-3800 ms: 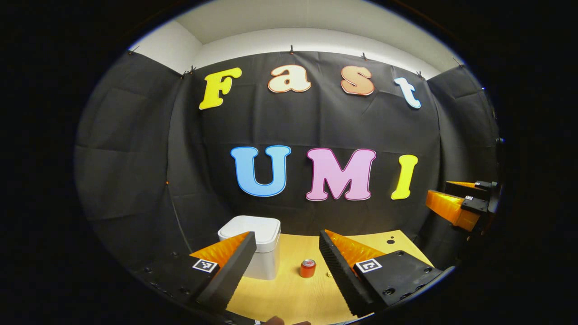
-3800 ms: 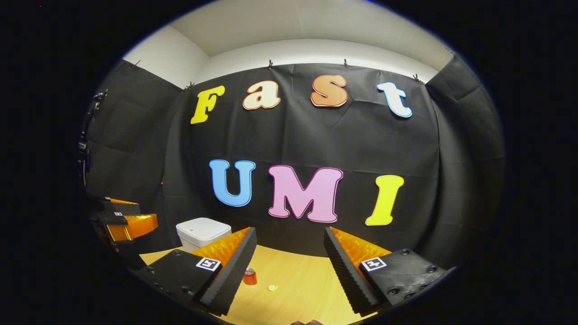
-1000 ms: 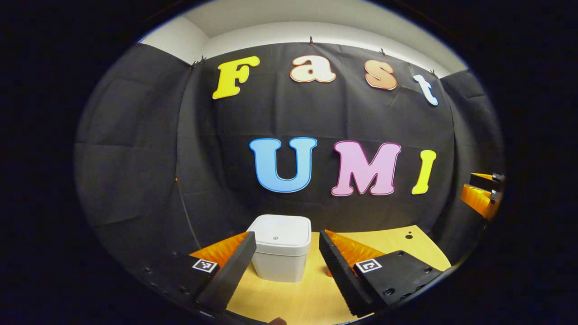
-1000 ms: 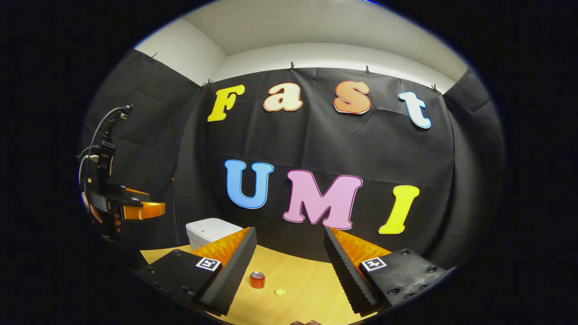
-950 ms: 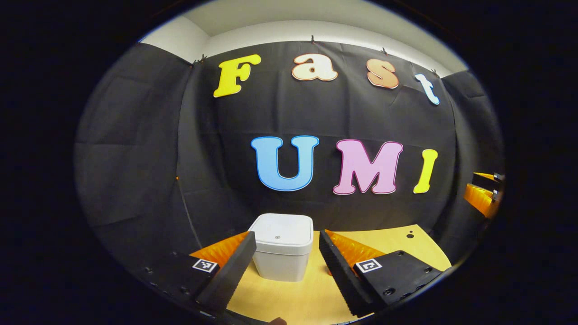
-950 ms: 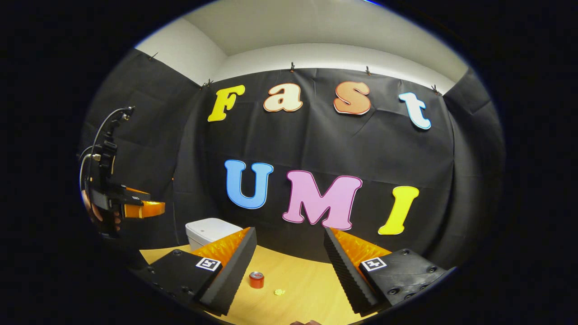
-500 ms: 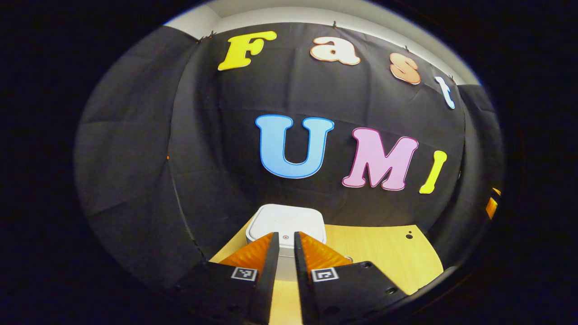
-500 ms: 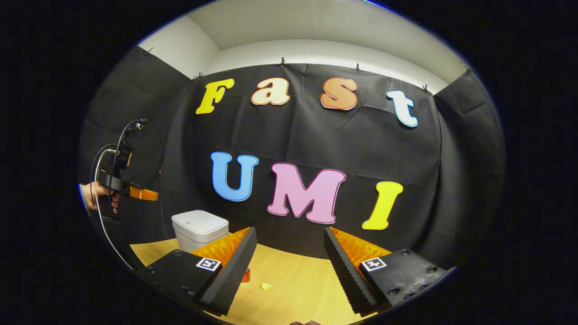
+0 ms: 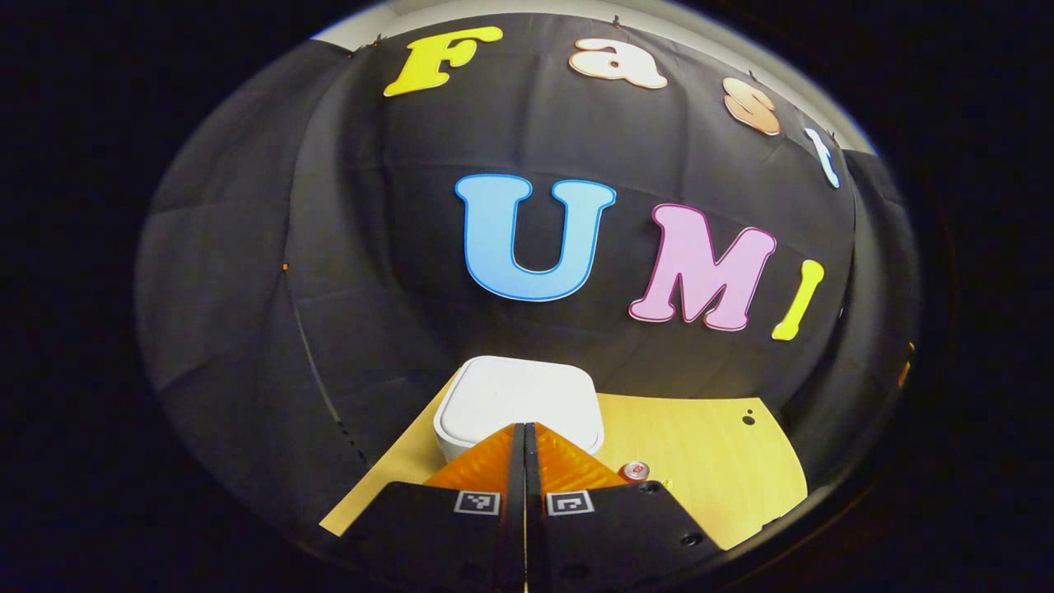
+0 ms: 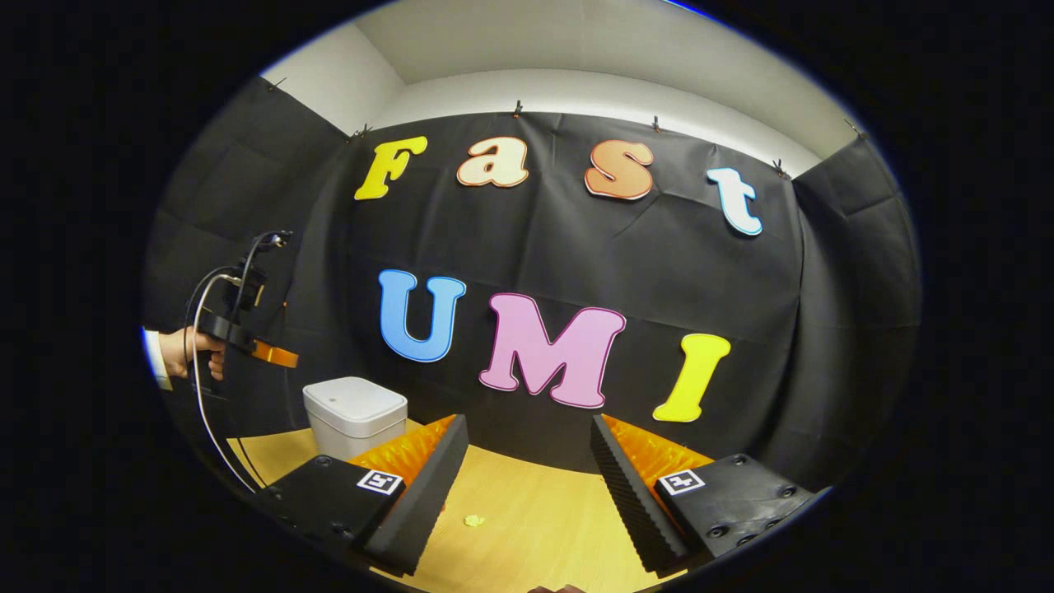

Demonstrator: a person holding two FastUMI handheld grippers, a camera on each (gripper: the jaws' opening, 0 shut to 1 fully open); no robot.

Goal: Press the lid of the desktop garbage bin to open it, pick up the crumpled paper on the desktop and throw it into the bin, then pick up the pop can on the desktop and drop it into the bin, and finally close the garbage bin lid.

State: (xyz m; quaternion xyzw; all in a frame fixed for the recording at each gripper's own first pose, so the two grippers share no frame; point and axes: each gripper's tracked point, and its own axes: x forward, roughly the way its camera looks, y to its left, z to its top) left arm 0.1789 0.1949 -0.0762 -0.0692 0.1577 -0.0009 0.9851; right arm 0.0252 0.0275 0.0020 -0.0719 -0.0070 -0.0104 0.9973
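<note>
Moved: left tool point(image 9: 524, 428) has come over the bin point(image 9: 519, 399), fingers now together
Bin lid: closed
Right tool point(image 10: 527, 449): fingers apart, empty

No words or numbers can be read. Each finger block of the left tool point(image 9: 524, 428) and of the right tool point(image 10: 527, 441) bears a small square black-and-white marker, a coded pattern and not text. The pop can point(image 9: 633, 471) shows a tiny top marking, too small to make out.
</note>
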